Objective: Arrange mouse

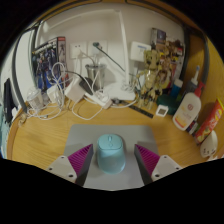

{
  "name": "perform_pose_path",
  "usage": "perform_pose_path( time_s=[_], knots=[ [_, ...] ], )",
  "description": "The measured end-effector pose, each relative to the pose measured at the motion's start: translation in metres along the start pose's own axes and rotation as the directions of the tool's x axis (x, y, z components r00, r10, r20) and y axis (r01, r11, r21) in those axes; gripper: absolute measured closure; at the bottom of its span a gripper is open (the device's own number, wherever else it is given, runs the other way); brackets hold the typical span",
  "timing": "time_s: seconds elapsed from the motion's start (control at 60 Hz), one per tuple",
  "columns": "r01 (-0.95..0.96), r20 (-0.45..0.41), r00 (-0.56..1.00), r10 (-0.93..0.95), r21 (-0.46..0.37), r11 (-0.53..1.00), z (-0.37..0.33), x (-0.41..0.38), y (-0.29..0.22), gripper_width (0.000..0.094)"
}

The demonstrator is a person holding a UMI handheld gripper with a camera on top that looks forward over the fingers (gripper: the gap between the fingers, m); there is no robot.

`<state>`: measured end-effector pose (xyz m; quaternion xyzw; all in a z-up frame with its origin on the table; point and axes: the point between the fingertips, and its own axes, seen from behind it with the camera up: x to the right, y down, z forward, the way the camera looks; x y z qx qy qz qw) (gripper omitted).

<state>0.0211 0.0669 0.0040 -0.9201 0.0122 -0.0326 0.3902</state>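
At lower centre, the pale blue mouse (110,152) sits on a grey mat (112,136) between the gripper (110,160) fingers, which stand apart. White cables (68,92) crowd the upper left; a figurine (152,75) stands upper right.

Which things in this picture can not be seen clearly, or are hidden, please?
Gripper view only:
- mouse: its near end is hidden below, between the fingers; whether the pads touch it cannot be told.
- grey mat: its near part is covered by mouse and fingers.
- cables and adapters beyond the mat: too tangled to count.
- figurine: too small for detail.
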Motion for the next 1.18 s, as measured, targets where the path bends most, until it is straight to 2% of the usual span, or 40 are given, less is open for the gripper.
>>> perform_pose_path(
  time_s=[0.133, 0.35, 0.667, 0.783, 0.883, 1.183],
  knots=[
    [0.006, -0.009, 1.0, -0.005, 0.063, 0.998, -0.042, -0.006, -0.035, 0.0114],
    [-0.049, 0.074, 0.997, 0.037, 0.166, 0.985, -0.146, -0.044, -0.092, 0.011],
    [-0.036, 0.126, 0.992, 0.004, 0.253, 0.967, -0.259, -0.091, -0.135, 0.0108],
    [-0.048, 0.136, 0.991, 0.011, 0.266, 0.963, -0.28, -0.095, -0.142, 0.0107],
    [-0.03, 0.11, 0.994, -0.001, 0.277, 0.96, -0.29, -0.091, -0.142, 0.0106],
    [-0.057, 0.135, 0.991, 0.023, 0.251, 0.966, -0.304, -0.104, -0.128, 0.0108]
  ],
)
